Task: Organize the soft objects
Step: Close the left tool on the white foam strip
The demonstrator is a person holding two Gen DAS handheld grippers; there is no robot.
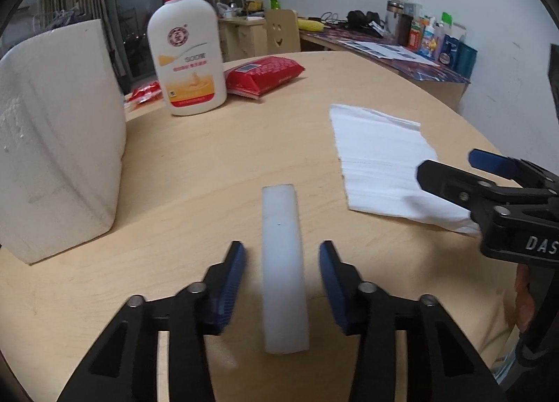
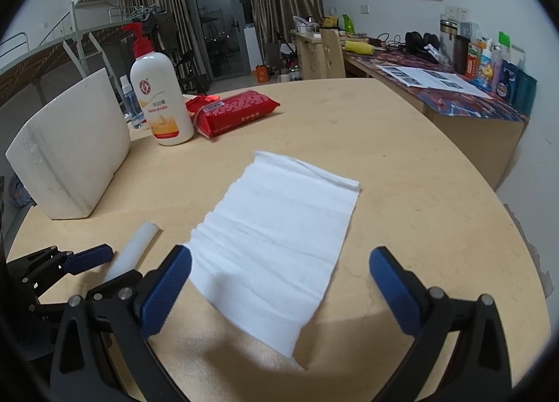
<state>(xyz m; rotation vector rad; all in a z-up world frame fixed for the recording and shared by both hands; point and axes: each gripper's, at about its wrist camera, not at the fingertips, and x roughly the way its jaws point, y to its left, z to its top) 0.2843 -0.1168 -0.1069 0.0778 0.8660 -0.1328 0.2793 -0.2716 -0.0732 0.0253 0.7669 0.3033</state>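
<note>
A white foam strip point(image 1: 281, 213) lies on the round wooden table point(image 1: 209, 157), pointing away from me. My left gripper point(image 1: 282, 248) straddles its near half, one blue pad on each side, with a narrow gap to the strip on both sides, so it is open. A white tissue sheet point(image 2: 276, 227) lies flat to the right. Over the tissue's near end my right gripper point(image 2: 279, 255) is open wide with nothing held. In the right wrist view the strip point(image 2: 138, 244) shows at lower left beside a left pad point(image 2: 91, 257).
A big white foam block point(image 1: 59, 136) stands at the left edge. Behind it are a white pump bottle with a red cap point(image 1: 187, 56) and a red wipes pack point(image 1: 265, 73). A cluttered desk point(image 2: 454, 87) runs along the right wall.
</note>
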